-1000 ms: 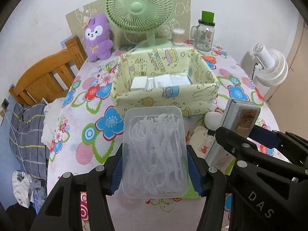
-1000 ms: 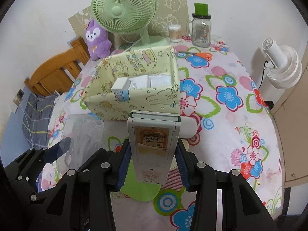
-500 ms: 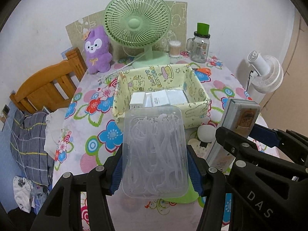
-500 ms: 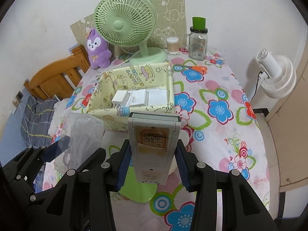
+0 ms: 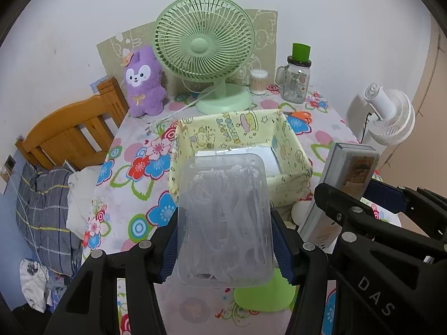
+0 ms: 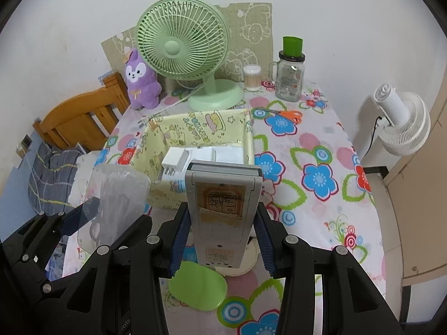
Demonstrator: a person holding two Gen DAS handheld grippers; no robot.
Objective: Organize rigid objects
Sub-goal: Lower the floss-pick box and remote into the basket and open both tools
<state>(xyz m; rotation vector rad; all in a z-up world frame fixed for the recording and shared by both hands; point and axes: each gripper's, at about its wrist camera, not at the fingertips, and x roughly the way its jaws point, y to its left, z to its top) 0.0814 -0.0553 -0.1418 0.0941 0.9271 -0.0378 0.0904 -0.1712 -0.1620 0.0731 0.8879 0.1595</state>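
My left gripper is shut on a clear plastic box of floss picks, held above the flowered table. My right gripper is shut on a grey remote-like device, its back label facing me. Both hang in front of a yellow cartoon-print storage box that holds white boxes. In the left wrist view the device and the right gripper show at the right. In the right wrist view the floss box shows at the left.
A green fan, a purple plush, a cotton-swab jar, a glass mug jar and orange scissors stand behind the box. A green lid and a white round object lie below the grippers. A wooden chair stands left, a white fan right.
Both grippers have risen with their loads still held. The yellow box and table now look lower and farther, with more of the box's inside showing.
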